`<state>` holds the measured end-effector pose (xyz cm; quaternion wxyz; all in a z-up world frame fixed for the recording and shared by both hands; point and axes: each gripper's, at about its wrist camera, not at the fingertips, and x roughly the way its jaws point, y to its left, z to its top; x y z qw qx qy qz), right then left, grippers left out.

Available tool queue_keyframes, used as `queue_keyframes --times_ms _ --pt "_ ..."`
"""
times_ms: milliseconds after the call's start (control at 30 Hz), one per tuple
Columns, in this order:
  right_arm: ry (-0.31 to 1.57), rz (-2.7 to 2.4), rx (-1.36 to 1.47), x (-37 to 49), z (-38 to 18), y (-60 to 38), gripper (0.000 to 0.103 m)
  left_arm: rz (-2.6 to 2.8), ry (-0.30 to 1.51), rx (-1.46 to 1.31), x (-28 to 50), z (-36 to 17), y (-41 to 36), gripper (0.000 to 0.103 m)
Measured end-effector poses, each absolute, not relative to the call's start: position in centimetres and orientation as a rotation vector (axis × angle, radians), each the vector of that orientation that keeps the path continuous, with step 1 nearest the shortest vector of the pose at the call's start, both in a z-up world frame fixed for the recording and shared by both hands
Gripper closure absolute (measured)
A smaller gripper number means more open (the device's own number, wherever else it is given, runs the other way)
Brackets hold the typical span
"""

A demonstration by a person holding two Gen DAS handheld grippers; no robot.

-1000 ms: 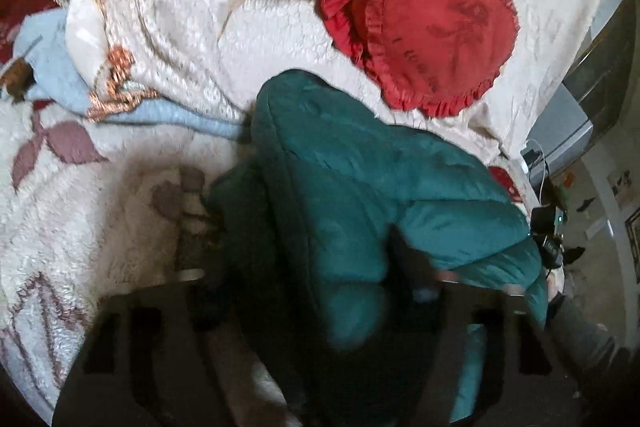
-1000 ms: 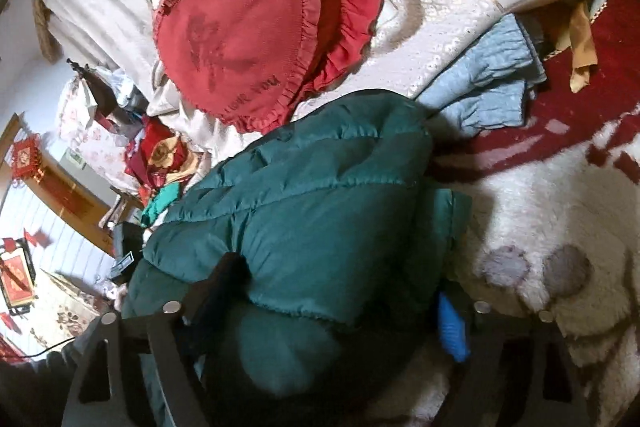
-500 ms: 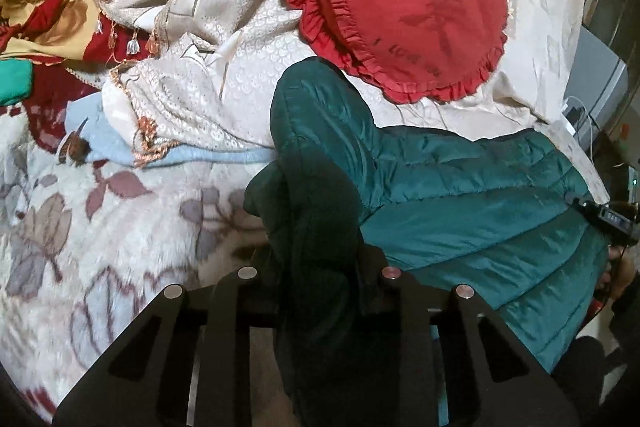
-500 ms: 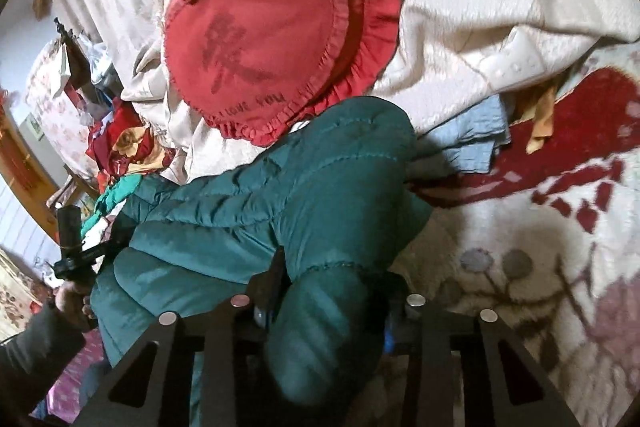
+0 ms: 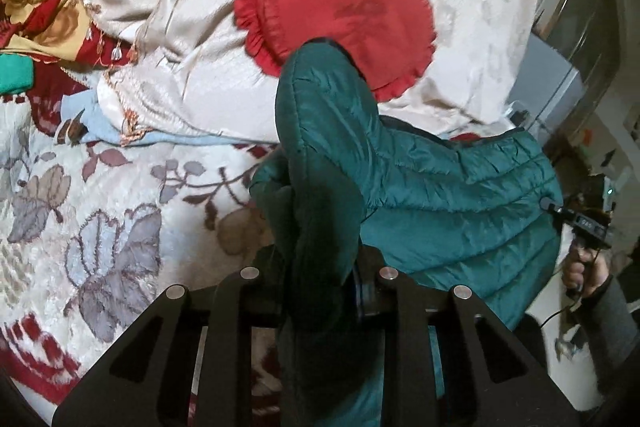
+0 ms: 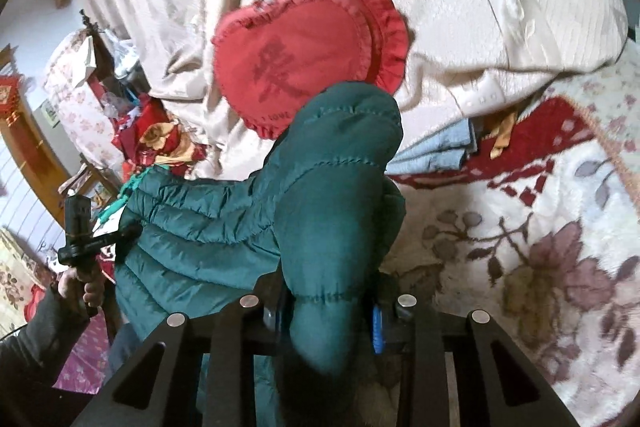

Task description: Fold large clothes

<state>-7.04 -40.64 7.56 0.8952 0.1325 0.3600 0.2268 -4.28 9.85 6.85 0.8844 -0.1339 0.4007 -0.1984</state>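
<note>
A dark green quilted puffer jacket (image 5: 440, 195) hangs lifted above the bed, stretched between both grippers. My left gripper (image 5: 320, 291) is shut on a bunched fold of the jacket at its left end. My right gripper (image 6: 328, 311) is shut on a padded fold of the jacket (image 6: 332, 187) at the other end. In each wrist view the other gripper shows at the jacket's far edge, held in a hand: the right gripper (image 5: 580, 223) and the left gripper (image 6: 80, 239). The fingertips are hidden in the fabric.
A red frilled heart cushion (image 5: 348, 15) lies on cream bedding (image 5: 192, 75) behind the jacket. A floral blanket (image 5: 100, 219) covers the bed below. A light blue cloth (image 6: 436, 151) and red-gold fabric (image 5: 36, 19) lie at the side. Furniture and clutter (image 6: 100, 75) stand beyond the bed.
Both grippers closed on the jacket and raised it off the bed. The jacket now hangs stretched between them, and the grippers have moved further apart.
</note>
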Motion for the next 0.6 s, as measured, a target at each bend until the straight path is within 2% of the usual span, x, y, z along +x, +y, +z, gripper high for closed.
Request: queue_keyframes --times_ms 133,300,400,500,567,600 --pt "0.734 0.492 0.330 -8.2 9.0 -41.6 0.074 -0.448 0.854 -0.316 -4.8 7.7 10.3 0.081" --pt "0.776 0.490 0.346 -8.2 8.2 -42.3 0.074 -0.461 0.927 -0.318 -2.4 4.6 9.1 0.078" --pt "0.822 0.443 0.328 -6.2 6.2 -42.8 0.073 -0.406 0.982 -0.308 0.8 1.4 8.2 0.065" --pt "0.928 0.378 0.438 -3.0 2.9 -44.1 0.060 -0.353 1.045 -0.369 2.6 -0.3 8.6 0.056" --pt "0.991 0.341 0.545 -2.3 1.8 -45.2 0.058 -0.363 1.034 -0.401 2.1 0.1 9.3 0.051" --pt "0.995 0.342 0.594 -2.4 1.6 -45.8 0.055 -0.365 1.028 -0.391 1.7 0.4 9.7 0.045"
